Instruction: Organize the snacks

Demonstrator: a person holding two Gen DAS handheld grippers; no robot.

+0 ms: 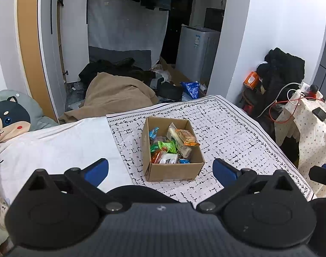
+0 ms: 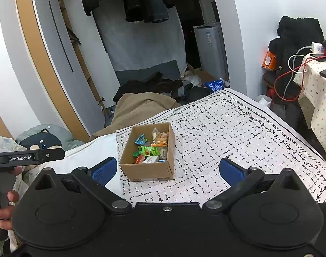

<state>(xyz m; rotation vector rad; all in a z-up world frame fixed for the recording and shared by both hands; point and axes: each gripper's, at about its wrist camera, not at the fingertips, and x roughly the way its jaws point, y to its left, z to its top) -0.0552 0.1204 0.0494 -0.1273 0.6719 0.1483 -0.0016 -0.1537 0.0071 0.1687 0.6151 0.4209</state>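
A brown cardboard box (image 1: 173, 171) sits on a white black-patterned cloth (image 1: 237, 132) on the bed. It holds several wrapped snacks: green packets (image 1: 166, 146), an orange packet (image 1: 187, 137), a blue one (image 1: 153, 131). My left gripper (image 1: 160, 171) is open and empty, just short of the box's near wall. In the right wrist view the box (image 2: 148, 170) lies left of centre, snacks (image 2: 151, 150) inside. My right gripper (image 2: 168, 169) is open and empty, near the box's front. The left gripper's handle (image 2: 28, 156) shows at the left edge.
A dog-face pillow (image 1: 6, 122) lies at the bed's left. A tan blanket (image 1: 118, 92) and dark clothes are piled on the floor beyond the bed. A side table with a dotted cloth (image 1: 310, 132), cables and a power strip stands at the right. A white appliance (image 1: 197, 51) stands behind.
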